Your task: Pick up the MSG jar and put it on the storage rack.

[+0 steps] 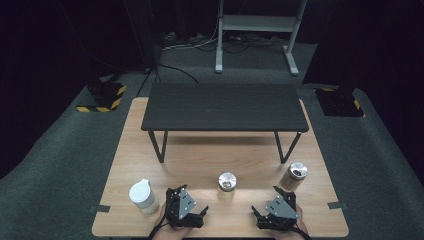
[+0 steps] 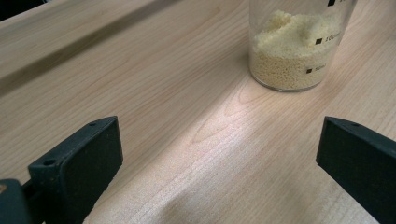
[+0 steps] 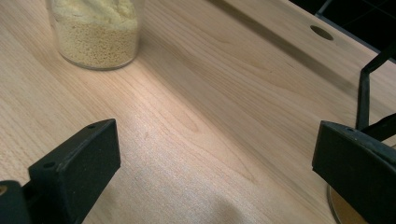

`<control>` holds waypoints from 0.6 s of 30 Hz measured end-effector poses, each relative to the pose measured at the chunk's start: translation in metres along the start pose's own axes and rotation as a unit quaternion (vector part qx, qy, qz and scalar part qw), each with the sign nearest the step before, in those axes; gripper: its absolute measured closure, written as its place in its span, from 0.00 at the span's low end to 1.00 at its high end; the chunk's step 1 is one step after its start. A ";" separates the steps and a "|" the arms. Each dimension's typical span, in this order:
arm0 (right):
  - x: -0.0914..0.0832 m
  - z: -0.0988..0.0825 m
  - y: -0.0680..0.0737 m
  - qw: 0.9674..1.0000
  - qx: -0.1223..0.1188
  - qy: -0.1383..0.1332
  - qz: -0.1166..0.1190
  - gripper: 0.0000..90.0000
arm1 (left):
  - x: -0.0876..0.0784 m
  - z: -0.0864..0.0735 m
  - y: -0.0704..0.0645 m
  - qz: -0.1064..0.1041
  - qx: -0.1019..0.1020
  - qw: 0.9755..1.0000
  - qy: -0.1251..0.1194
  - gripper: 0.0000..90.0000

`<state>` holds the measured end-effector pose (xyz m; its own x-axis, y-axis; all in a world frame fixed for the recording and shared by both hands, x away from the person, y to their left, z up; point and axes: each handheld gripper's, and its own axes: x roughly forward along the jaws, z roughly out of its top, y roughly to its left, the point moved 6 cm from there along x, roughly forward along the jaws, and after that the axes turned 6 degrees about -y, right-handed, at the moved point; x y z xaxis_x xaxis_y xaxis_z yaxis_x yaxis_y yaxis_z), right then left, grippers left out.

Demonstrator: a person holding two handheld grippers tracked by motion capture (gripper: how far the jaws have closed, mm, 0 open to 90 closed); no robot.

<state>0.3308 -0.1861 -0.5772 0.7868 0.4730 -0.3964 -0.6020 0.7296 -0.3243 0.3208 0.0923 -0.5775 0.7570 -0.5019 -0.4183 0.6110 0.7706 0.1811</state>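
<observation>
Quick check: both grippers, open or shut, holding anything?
Left gripper: open, holding nothing, jaws apart over bare table.
Right gripper: open, holding nothing.

The high view looks down from above the near edge of the wooden table (image 1: 150,150). Each gripper view sits low, very close to the tabletop, looking forward between its own jaws. Both see the middle jar (image 1: 227,186) of yellow grains ahead: up right for the left gripper (image 1: 186,206), up left for the right gripper (image 1: 278,210).

A dark lab or studio: hazard-taped stand bases (image 1: 101,98), floor cables (image 1: 200,45) (carpeted floor).
</observation>
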 end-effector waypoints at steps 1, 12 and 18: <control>0.000 0.000 0.000 1.000 0.002 0.000 0.001 0.00 | 0.000 0.000 0.000 0.003 -0.001 1.000 -0.001 0.01; -0.001 0.000 0.000 1.000 0.006 -0.003 0.010 0.00 | -0.001 0.000 0.002 0.004 -0.009 1.000 -0.005 0.01; 0.000 0.000 -0.002 1.000 0.013 -0.003 0.014 0.00 | -0.002 0.000 0.001 0.003 -0.012 1.000 -0.008 0.01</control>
<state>0.3314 -0.1875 -0.5766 0.7703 0.4966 -0.4001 -0.6204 0.7289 -0.2897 0.3197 0.0946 -0.5763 0.7648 -0.5027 -0.4031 0.6005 0.7828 0.1631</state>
